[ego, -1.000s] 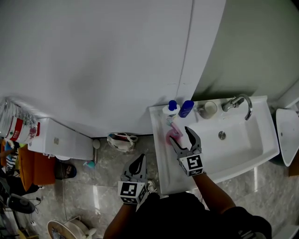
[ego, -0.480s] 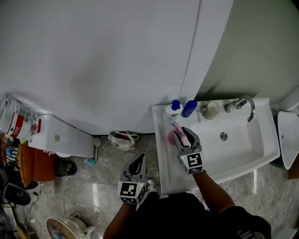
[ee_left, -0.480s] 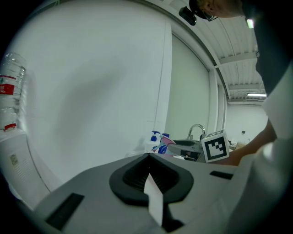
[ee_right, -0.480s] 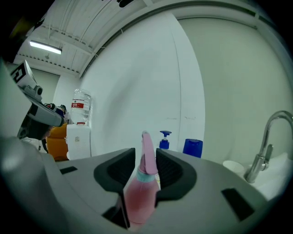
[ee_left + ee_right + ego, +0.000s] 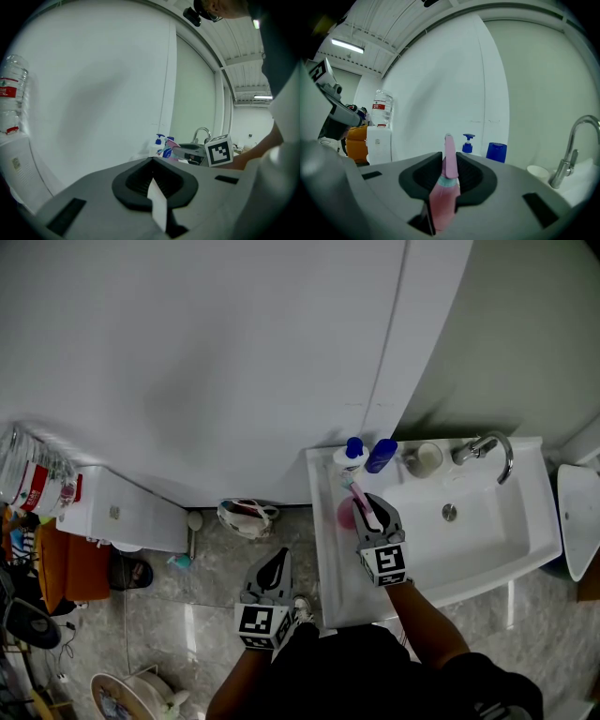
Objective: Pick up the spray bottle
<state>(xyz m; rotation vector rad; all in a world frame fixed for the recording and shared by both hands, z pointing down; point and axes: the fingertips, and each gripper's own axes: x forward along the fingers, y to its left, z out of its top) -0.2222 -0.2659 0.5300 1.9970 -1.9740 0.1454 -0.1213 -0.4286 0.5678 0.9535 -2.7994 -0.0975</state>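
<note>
**Head view:** your right gripper (image 5: 361,502), jaws closing on the pink spray bottle (image 5: 347,514), which stands at the counter's (image 5: 328,596) left edge. A pump bottle (image 5: 348,457), a blue bottle (image 5: 381,456) and a cup (image 5: 424,459) line the back edge just beyond. The basin (image 5: 469,521) lies open to the right.

**Left gripper view:** your left gripper (image 5: 152,160), jaws together with nothing between them, off the counter's left edge.

**Right gripper view:** both pads touch the spray bottle.
</note>
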